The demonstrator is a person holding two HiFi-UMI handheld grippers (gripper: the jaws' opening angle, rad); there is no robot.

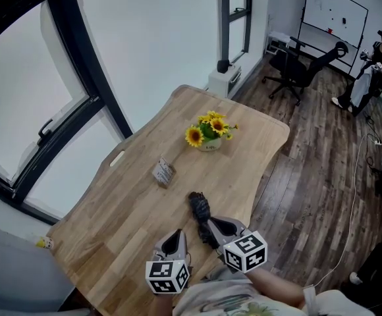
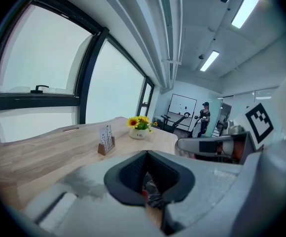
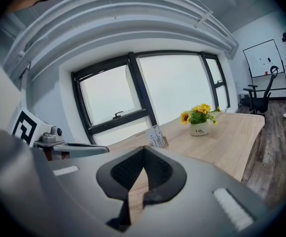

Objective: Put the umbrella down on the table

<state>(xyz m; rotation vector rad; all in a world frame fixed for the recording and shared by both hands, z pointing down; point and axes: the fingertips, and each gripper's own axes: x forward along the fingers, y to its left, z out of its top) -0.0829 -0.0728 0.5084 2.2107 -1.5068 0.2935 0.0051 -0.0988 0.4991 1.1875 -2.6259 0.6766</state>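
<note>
The right tool (image 3: 144, 148) is closed on nothing, with bare wood showing through its gap. The left tool (image 2: 146, 153) looks closed too, with something dark in its gap that I cannot identify. The folded umbrella (image 1: 201, 212) already lies on the tabletop (image 1: 132, 196) between them, just beside the right tool, its length running the way both tools point.

One wooden table (image 1: 138, 209). One pot of sunflowers (image 1: 209, 133). One small card stand (image 1: 163, 172). One folded black umbrella (image 1: 199, 206). Two hand-held grippers: the left gripper (image 1: 176, 236) and the right gripper (image 1: 224, 226). One black office chair (image 1: 298, 68). One whiteboard (image 1: 336, 12). One person (image 1: 374, 61) standing far off.
</note>
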